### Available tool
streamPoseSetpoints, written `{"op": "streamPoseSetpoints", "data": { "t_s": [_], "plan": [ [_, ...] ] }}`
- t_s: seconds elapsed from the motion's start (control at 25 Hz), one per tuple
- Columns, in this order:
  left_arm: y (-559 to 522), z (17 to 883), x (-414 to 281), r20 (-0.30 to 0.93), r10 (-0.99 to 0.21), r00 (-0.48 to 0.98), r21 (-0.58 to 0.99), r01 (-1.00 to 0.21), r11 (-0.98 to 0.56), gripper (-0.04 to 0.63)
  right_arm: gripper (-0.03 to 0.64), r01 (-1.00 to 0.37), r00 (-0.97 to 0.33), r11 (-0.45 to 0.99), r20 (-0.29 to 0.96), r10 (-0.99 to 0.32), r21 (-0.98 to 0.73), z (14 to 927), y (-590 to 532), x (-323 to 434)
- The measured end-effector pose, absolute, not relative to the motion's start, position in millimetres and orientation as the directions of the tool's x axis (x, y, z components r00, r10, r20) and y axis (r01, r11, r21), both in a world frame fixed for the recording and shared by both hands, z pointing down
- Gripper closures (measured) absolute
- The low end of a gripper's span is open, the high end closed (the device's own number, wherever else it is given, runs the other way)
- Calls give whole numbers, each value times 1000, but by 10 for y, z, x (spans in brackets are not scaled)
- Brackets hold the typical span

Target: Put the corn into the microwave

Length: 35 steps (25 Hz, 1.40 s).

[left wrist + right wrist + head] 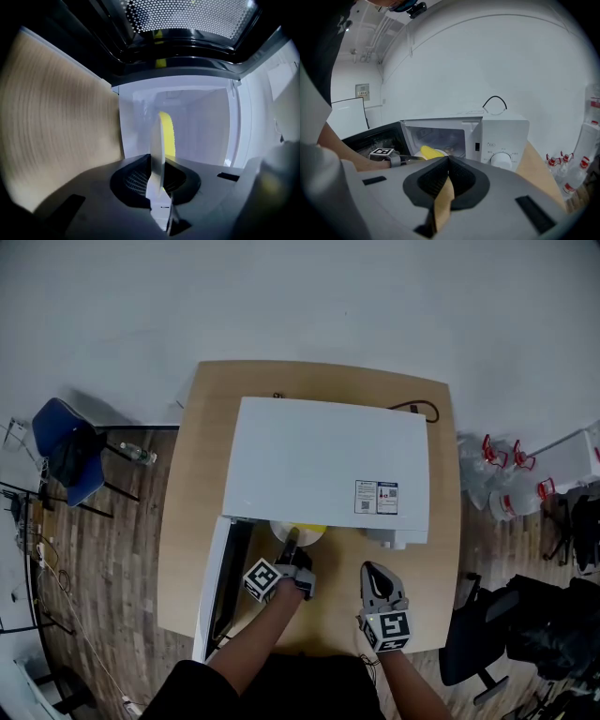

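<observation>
The left hand-held gripper (157, 174) is clenched on the rim of a white plate (156, 136). In its own view the plate stands edge-on between the jaws, so the gripper is rolled onto its side, with one jaw above the rim and one below. The corn (167, 132) lies on the plate's far half, a yellow cob just inside the mouth of the white microwave (328, 463). From the head view the plate sits at the front edge of the opening, partly under the microwave's top. The left forearm (251, 638) reaches forward and slightly right across the counter (195, 521), and the gripper points nearly level into the cavity.

The microwave door (217, 589) hangs open to the left, alongside that forearm – its perforated window fills the top of the left gripper view.

The right hand-held gripper (372, 576) is empty, its jaws closed tip to tip with only the wooden counter showing through the slit behind them. It hangs over the counter's front edge, well apart from the plate and tilted somewhat downward – facing the control panel with its round dial (501, 159). A black cord (494, 102) loops up behind the microwave's top.
</observation>
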<state>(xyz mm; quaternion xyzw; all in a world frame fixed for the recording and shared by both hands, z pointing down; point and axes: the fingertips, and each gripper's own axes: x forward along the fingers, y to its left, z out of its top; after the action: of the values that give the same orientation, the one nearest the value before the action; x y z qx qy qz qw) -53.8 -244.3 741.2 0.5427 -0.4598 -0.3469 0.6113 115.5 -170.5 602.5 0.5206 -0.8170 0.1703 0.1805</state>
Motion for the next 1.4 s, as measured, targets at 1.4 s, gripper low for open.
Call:
{"op": "streamPoseSetpoints", "data": {
  "t_s": [1.4],
  "plan": [
    [-2565, 7474, -583, 228, -911, 343, 970, -161, 182, 476, 557, -915, -392, 386, 499, -773, -121, 6040, -1499, 1078]
  ]
}}
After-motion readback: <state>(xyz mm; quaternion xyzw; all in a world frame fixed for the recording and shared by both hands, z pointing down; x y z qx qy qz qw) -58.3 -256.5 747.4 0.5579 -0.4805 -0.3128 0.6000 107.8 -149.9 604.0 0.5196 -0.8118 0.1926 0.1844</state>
